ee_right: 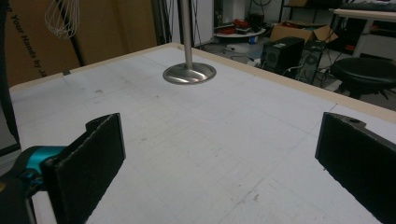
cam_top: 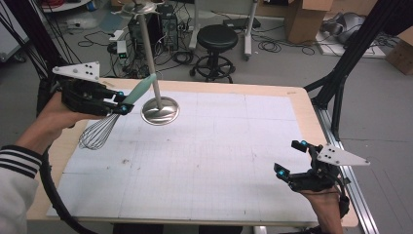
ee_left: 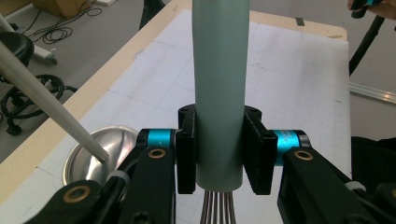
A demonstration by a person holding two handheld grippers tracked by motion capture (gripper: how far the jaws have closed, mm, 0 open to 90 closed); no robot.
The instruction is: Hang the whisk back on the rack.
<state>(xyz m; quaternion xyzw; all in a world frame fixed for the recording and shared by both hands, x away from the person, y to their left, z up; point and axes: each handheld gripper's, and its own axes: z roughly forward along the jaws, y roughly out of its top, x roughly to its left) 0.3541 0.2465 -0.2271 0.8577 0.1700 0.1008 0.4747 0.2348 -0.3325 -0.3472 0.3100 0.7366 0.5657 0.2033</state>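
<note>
My left gripper (cam_top: pixel 122 102) is shut on the pale green handle of a whisk (cam_top: pixel 139 90), held above the table's far left. The wire head of the whisk (cam_top: pixel 97 132) hangs toward me below the jaws. In the left gripper view both pads clamp the whisk's handle (ee_left: pixel 219 93), with wires showing beneath. Just right of it stands a metal stand (cam_top: pixel 160 110) with a round base and a tall pole; the stand's base (ee_left: pixel 100 156) lies close by. My right gripper (cam_top: pixel 292 158) rests open at the near right, and its own view shows nothing between the pads (ee_right: pixel 98 149).
The table (cam_top: pixel 234 87) carries a white gridded mat. The stand's base (ee_right: pixel 189 73) is far off in the right gripper view, with the whisk's head (ee_right: pixel 62 18) at the upper left. A black stool (cam_top: pixel 216 36), cables and cardboard boxes are on the floor beyond.
</note>
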